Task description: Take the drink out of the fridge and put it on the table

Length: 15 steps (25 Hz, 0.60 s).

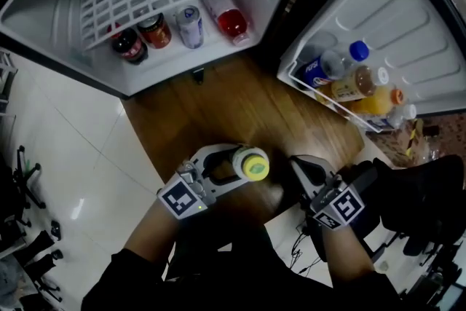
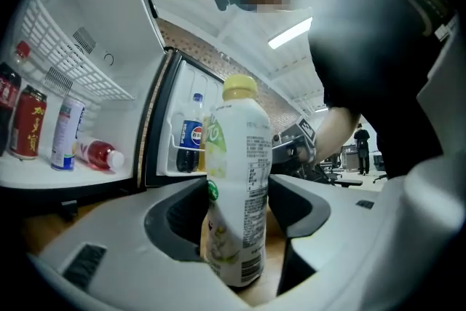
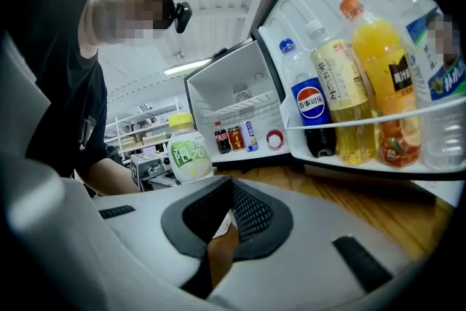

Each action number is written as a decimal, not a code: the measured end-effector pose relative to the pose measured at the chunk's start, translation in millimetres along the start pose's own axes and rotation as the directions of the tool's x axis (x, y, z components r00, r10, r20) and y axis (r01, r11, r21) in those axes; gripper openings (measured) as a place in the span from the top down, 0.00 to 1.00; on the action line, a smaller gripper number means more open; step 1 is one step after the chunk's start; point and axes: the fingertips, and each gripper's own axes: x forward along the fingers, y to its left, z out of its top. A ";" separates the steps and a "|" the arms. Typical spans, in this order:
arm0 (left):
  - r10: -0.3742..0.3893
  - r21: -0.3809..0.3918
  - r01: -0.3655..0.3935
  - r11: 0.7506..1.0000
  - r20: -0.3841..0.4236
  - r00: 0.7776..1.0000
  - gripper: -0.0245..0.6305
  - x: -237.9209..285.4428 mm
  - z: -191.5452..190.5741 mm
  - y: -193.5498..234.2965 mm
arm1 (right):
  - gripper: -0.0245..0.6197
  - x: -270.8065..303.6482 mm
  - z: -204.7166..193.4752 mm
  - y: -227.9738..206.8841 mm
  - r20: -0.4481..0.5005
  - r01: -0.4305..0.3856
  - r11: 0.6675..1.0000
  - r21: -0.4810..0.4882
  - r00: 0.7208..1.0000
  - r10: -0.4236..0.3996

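Left gripper (image 2: 237, 218) clamped low on drink bottle (image 2: 237, 178), probably heavy, slick, slightly squashy plastic; right gripper (image 3: 218, 229) closed, empty.

Drink: plastic bottle (image 2: 237, 186) with a pale body, yellow cap and green-and-white label. Upright, clamped at its lower body between the jaws of the left gripper (image 1: 231, 167), outside the fridge.
Fridge (image 1: 44, 7): small, white inside, door (image 1: 408, 18) swung wide open.
Table (image 1: 240, 109): brown wood top, bearing the fridge.
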 end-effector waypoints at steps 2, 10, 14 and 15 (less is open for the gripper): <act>0.008 -0.010 -0.008 1.000 -0.014 1.000 0.56 0.1 1.2 0.3 | 0.97 -0.6 2.5 3.2 -0.007 -0.002 1.000 -0.009 1.000 0.002; 0.050 -0.038 -0.053 0.998 -0.075 0.996 0.44 -21.9 10.2 3.3 | 0.97 -11.2 14.8 17.7 -0.019 0.008 1.000 -0.017 1.000 -0.009; 0.123 -0.075 -0.127 0.989 -0.060 0.991 0.44 -62.4 38.7 0.8 | 0.97 -24.0 26.2 34.9 -0.023 0.026 1.000 -0.011 0.999 -0.026; 0.133 -0.089 -0.139 0.986 -0.067 0.989 0.46 -73.8 46.6 -2.8 | 0.97 -27.5 30.5 40.9 -0.024 0.031 0.999 -0.015 0.999 -0.031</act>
